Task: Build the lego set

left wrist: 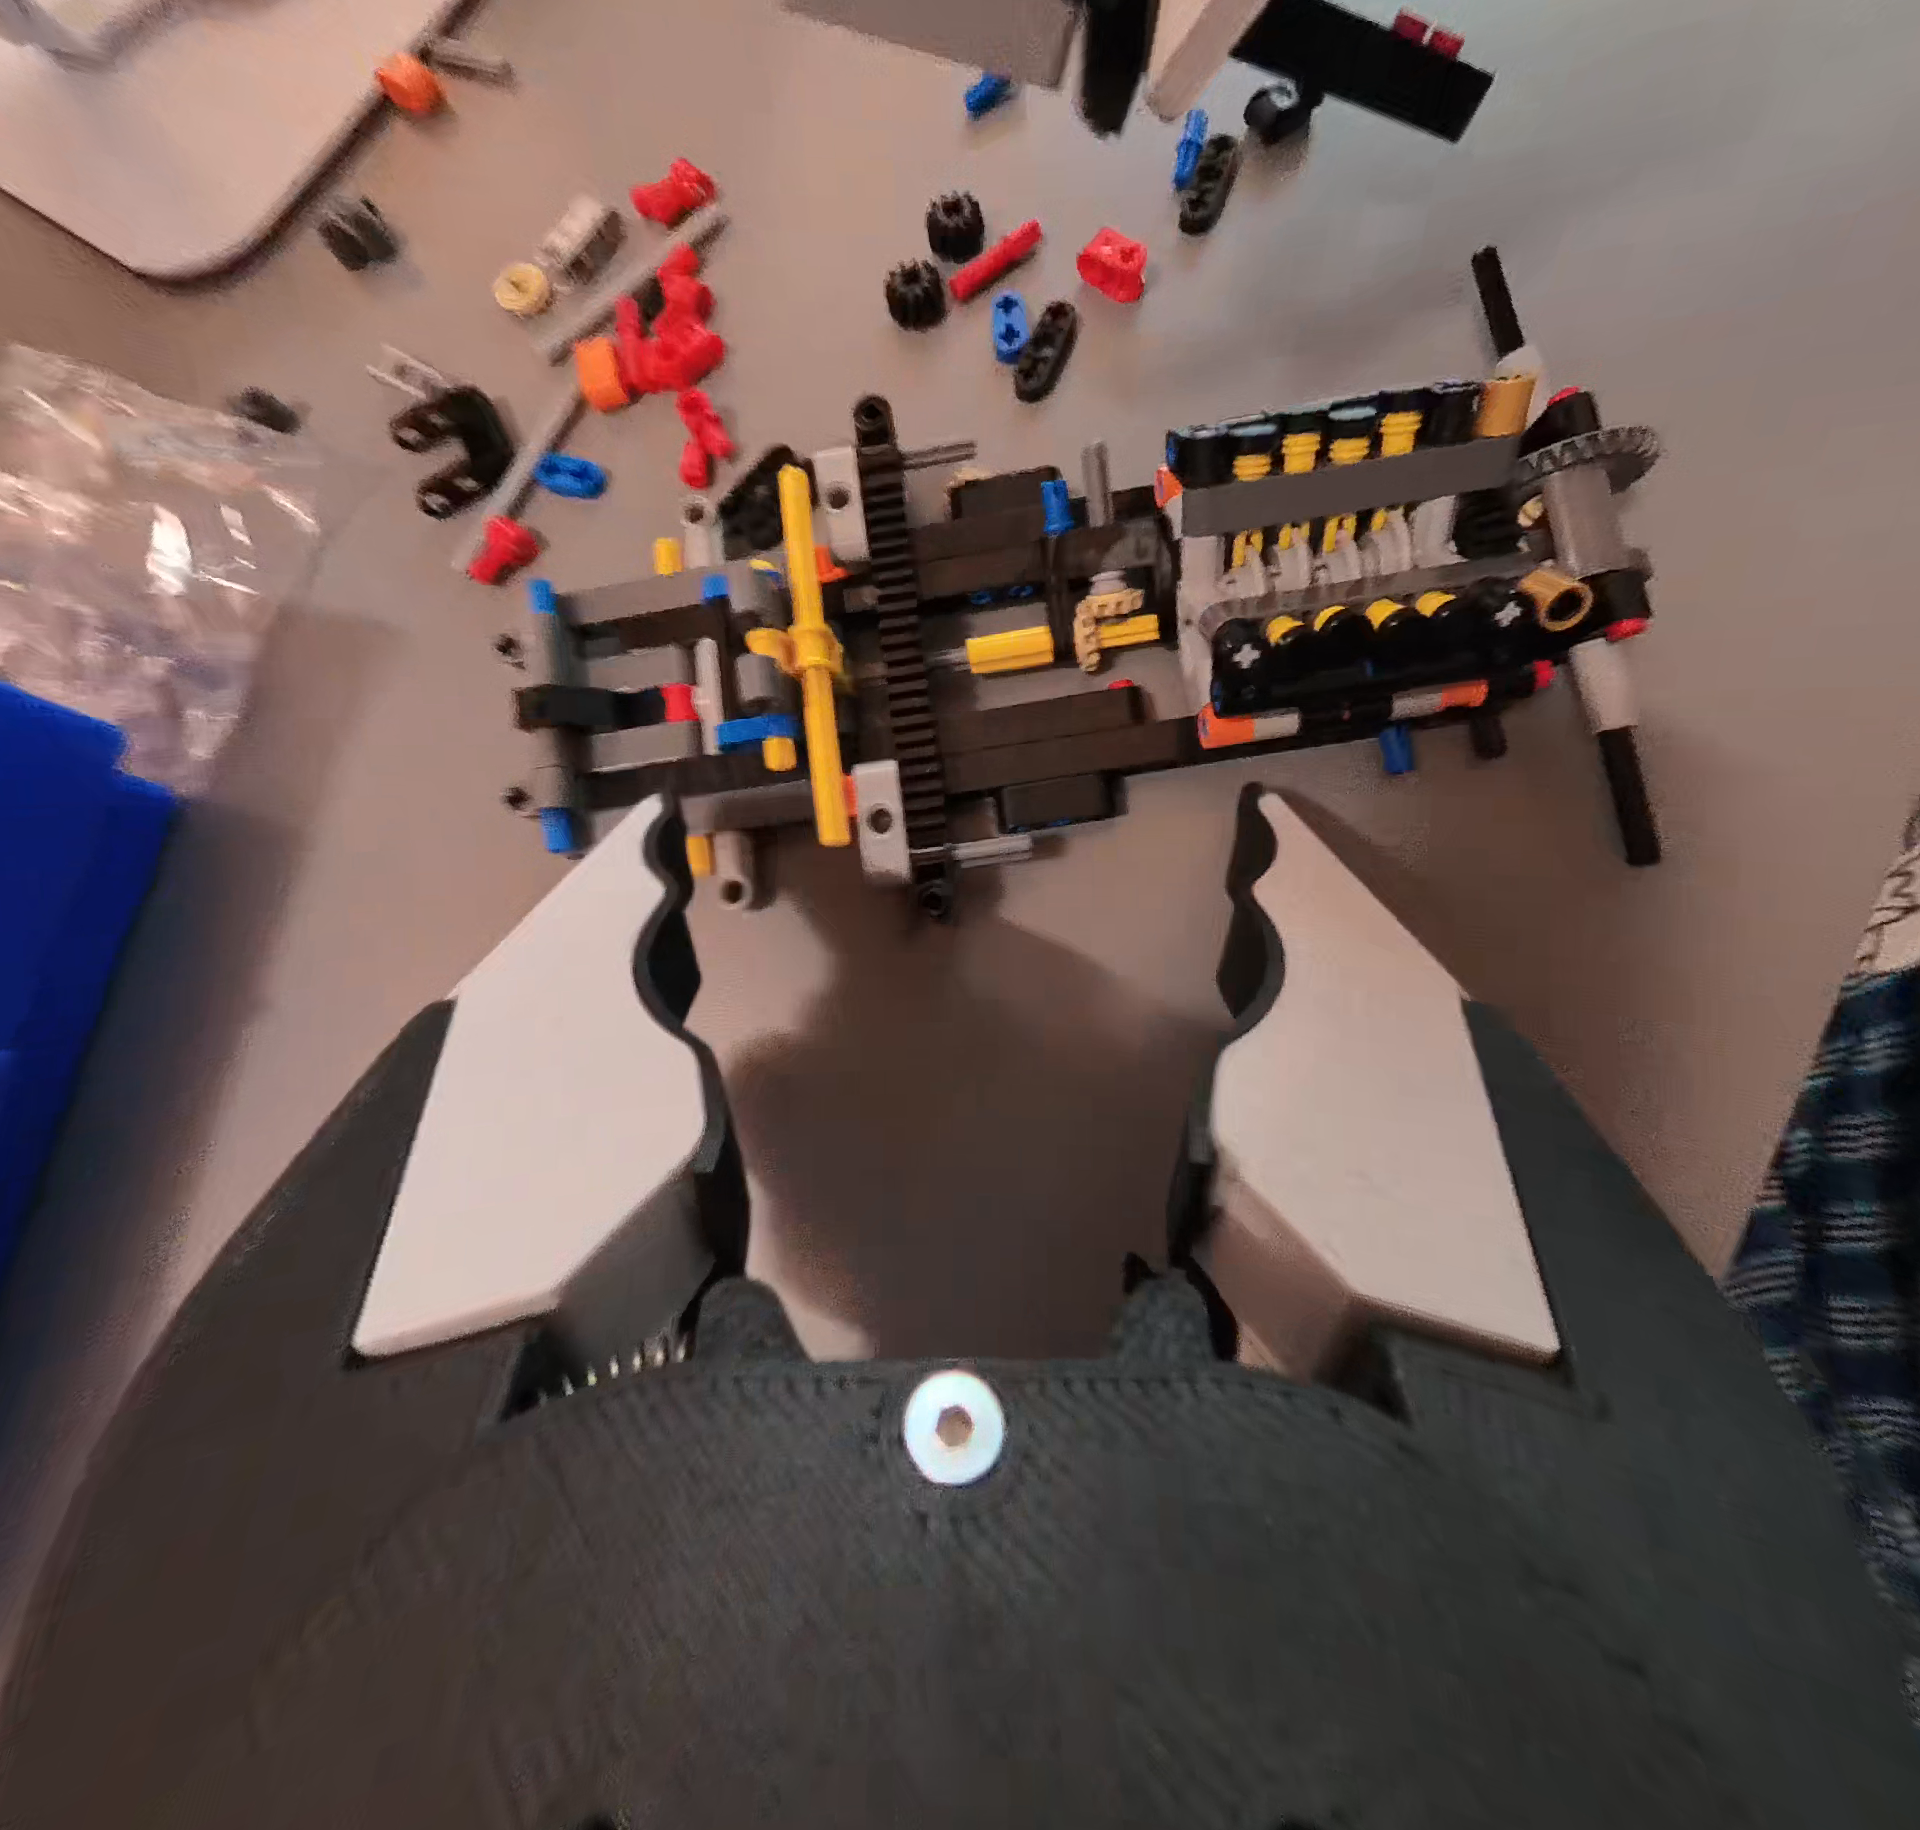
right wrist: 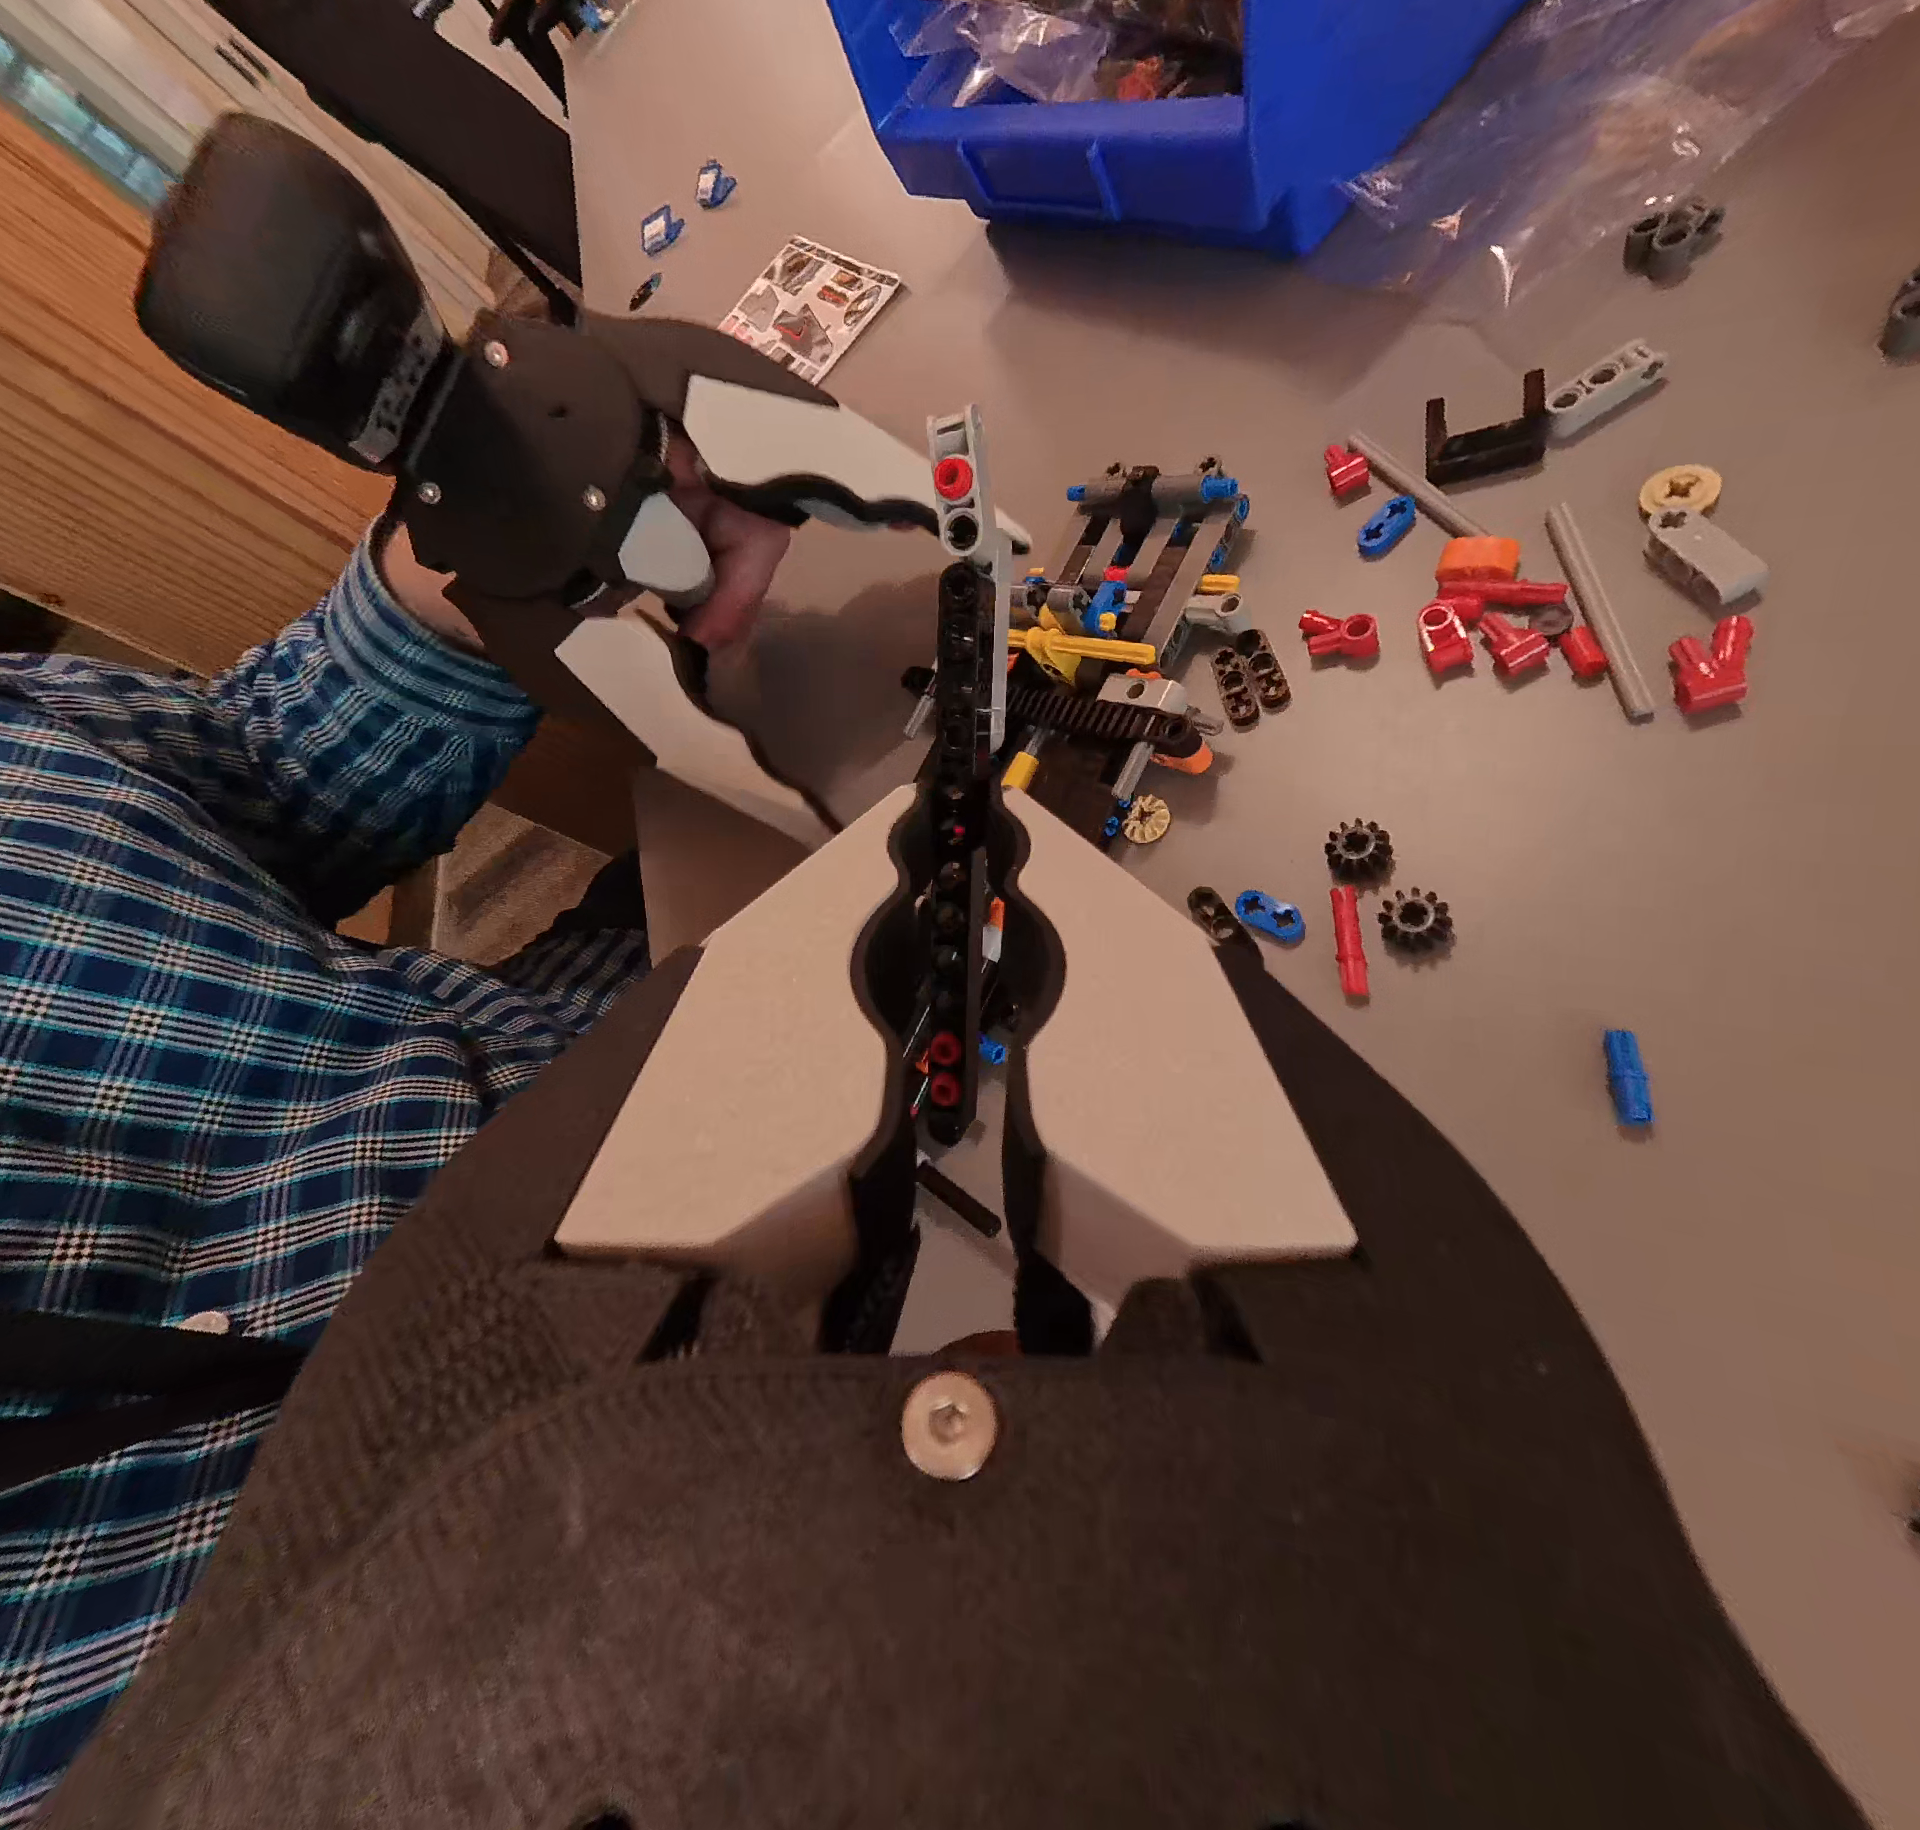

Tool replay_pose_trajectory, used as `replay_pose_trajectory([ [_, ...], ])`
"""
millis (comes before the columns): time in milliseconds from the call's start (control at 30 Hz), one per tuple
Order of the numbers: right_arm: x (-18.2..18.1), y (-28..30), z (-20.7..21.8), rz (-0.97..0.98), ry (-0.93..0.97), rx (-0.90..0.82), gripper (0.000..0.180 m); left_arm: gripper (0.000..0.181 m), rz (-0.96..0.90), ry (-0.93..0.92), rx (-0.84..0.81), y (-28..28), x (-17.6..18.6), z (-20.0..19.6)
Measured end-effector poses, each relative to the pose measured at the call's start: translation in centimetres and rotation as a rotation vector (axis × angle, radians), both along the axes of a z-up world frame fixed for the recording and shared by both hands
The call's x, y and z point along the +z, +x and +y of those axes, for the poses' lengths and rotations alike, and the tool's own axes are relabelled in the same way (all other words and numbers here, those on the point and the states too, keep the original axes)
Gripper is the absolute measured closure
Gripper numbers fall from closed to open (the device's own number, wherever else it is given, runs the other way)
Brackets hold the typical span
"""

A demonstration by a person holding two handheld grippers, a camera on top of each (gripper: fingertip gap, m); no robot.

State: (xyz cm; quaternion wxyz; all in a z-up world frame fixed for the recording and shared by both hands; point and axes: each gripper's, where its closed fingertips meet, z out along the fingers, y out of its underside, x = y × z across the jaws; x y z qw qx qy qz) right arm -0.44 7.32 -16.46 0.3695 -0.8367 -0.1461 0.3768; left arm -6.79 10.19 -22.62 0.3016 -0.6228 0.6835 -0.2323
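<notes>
The part-built lego chassis (left wrist: 1039, 637), black and grey with yellow axles and a long black toothed rack, lies on the grey table just beyond my left gripper (left wrist: 961, 812). The left gripper is open and empty, hovering at the chassis' near edge. My right gripper (right wrist: 961, 806) is shut on a long black beam sub-assembly (right wrist: 961, 658) with red pins and a grey piece on its far end, held upright above the chassis (right wrist: 1132, 617). The left gripper also shows in the right wrist view (right wrist: 925, 679), open. The beam shows at the top of the left wrist view (left wrist: 1361, 66).
Loose red connectors (left wrist: 675, 346), black gears (left wrist: 951, 227), blue pins and grey axles lie beyond the chassis. A blue bin (right wrist: 1091, 149) of bagged parts and clear bags (left wrist: 135, 533) stand to the left. A sticker sheet (right wrist: 810, 310) lies nearby. A plaid sleeve (right wrist: 208, 949) is at the table edge.
</notes>
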Motion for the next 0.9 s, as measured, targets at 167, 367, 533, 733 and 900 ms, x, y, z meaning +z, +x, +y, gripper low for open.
replay_pose_trajectory([
  [167,-0.4,0.5,-0.4,0.061,-0.047,-0.015,0.173,0.114,-0.114,0.018,-0.221,1.3,3.2,-0.9],
  [367,-0.9,1.0,-1.0,0.082,-0.061,-0.035,0.174,0.127,-0.024,0.117,-0.582,3.3,2.7,-2.2],
  [533,-1.0,1.4,-1.4,0.109,-0.059,-0.043,0.174,0.129,0.081,0.094,-0.765,3.6,1.7,-2.3],
  [733,-1.2,1.7,-1.3,0.124,-0.062,-0.037,0.174,0.140,0.138,0.006,-0.882,3.8,0.9,-2.9],
  [900,-1.4,1.6,-1.1,0.124,-0.064,-0.027,0.174,0.148,0.129,0.019,-0.908,4.1,0.7,-3.2],
])
